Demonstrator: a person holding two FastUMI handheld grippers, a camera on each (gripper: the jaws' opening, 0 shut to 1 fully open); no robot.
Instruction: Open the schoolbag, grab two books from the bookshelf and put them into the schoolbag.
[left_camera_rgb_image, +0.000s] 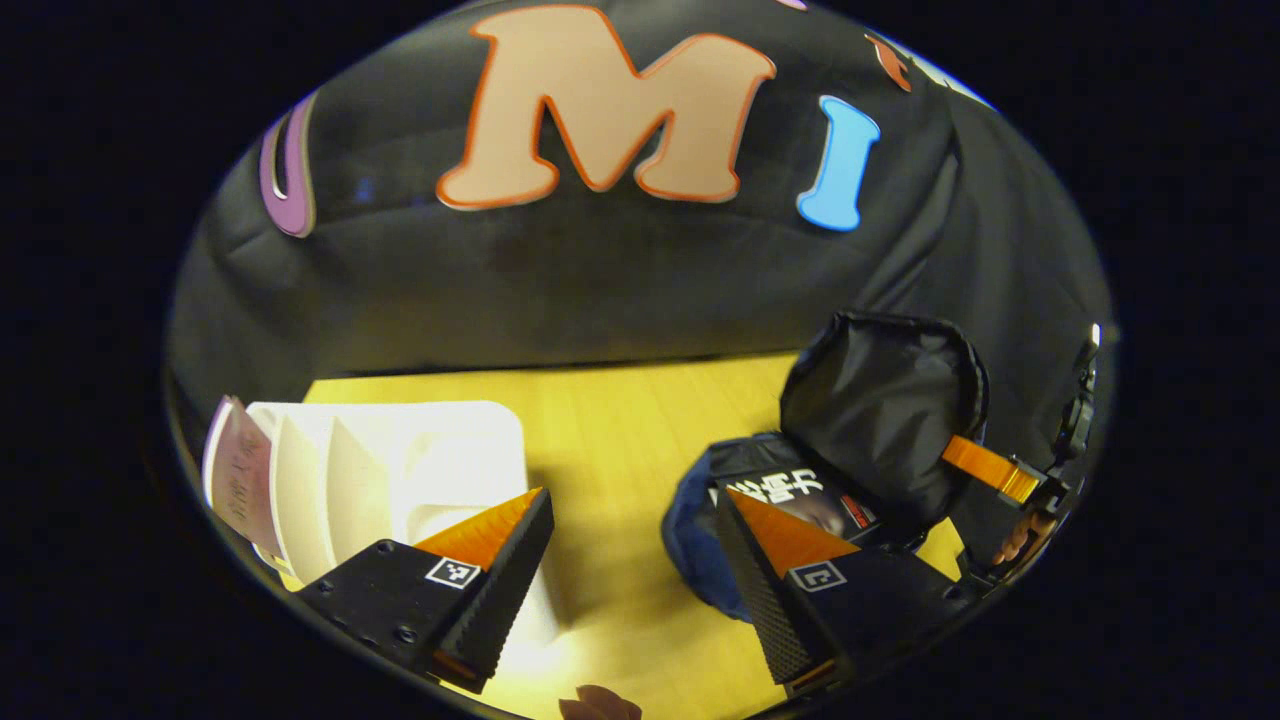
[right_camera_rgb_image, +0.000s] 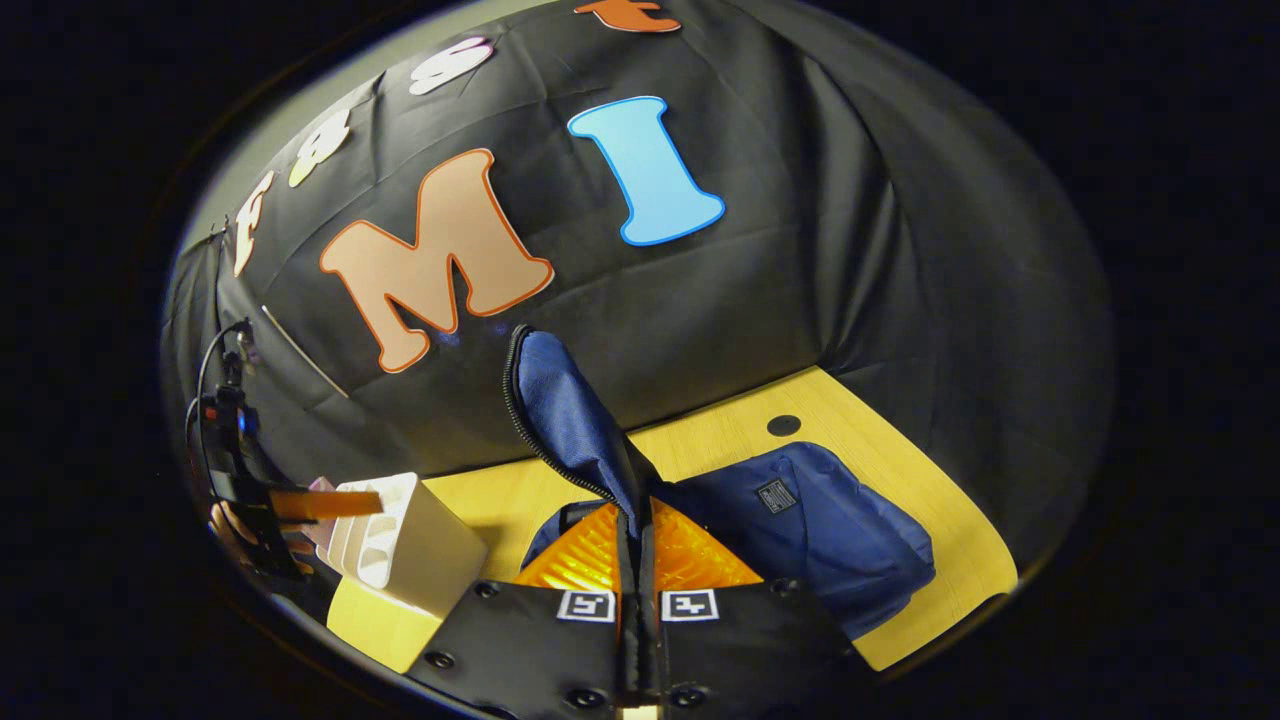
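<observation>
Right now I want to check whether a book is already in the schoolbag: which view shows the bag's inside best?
The left gripper view: the schoolbag gapes open, with a book lying inside. The right gripper view shows the bag's blue outside and its flap pinched in the right tool.

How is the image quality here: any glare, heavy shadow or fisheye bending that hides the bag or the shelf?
Left gripper view: the white bookshelf is overexposed, its dividers washed out; the table edge bows from fisheye; the schoolbag interior is dark but its book is legible. Right gripper view: the flap and right gripper are sharp; the rim is dim.
</observation>
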